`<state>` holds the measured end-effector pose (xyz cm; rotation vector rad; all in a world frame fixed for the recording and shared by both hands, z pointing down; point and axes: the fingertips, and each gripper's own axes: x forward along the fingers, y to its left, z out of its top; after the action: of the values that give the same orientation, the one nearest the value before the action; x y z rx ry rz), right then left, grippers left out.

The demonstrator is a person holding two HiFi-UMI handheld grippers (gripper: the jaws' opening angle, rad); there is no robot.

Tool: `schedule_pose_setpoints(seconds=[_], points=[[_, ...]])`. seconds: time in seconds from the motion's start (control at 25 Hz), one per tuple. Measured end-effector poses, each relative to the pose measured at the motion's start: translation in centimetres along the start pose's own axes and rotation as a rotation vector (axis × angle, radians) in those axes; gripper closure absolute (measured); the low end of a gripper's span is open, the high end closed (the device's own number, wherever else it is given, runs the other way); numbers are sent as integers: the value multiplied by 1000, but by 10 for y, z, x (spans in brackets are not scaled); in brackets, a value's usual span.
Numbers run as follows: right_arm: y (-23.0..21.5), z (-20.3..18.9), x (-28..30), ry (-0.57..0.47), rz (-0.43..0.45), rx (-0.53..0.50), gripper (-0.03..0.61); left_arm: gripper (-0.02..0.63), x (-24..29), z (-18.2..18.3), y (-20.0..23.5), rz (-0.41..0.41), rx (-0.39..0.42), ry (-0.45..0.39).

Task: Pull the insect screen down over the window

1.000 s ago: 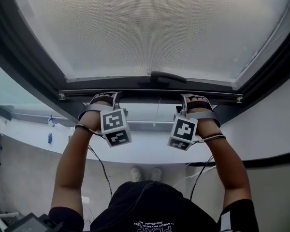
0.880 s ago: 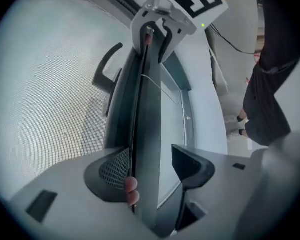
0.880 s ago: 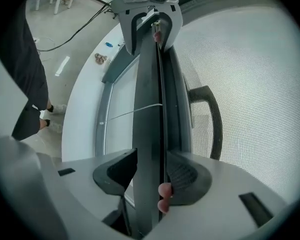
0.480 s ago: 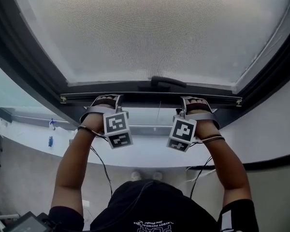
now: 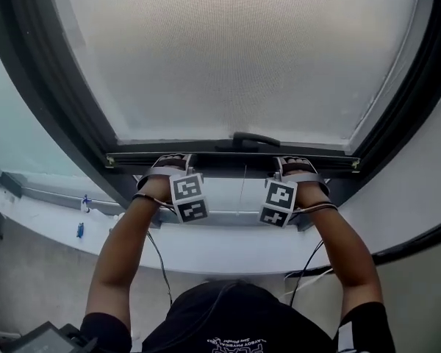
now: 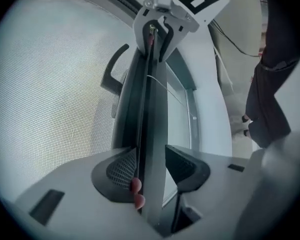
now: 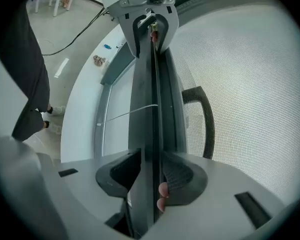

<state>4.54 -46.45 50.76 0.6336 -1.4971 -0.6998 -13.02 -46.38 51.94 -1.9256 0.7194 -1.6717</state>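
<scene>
The head camera sits above and behind the left gripper [image 5: 169, 162] and right gripper [image 5: 298, 162], about an arm's reach back. It faces the grey mesh insect screen [image 5: 235, 50] beyond them. Each gripper camera rides close behind its own jaws, which have just been closing with the dark metal bottom bar [image 6: 147, 109] between them, and looks along it toward the other gripper. All three views share that bar, its black curved handle [image 7: 205, 119] and the mesh.
</scene>
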Motion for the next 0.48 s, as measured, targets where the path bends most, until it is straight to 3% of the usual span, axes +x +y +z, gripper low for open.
schedule_pose_setpoints(seconds=[0.36, 0.48], points=[[0, 0, -2, -8, -37, -5, 438, 431, -1, 1, 1, 83, -41, -35], [-5, 3, -12, -51, -85, 36, 437, 431, -11, 5, 6, 124, -93, -51]])
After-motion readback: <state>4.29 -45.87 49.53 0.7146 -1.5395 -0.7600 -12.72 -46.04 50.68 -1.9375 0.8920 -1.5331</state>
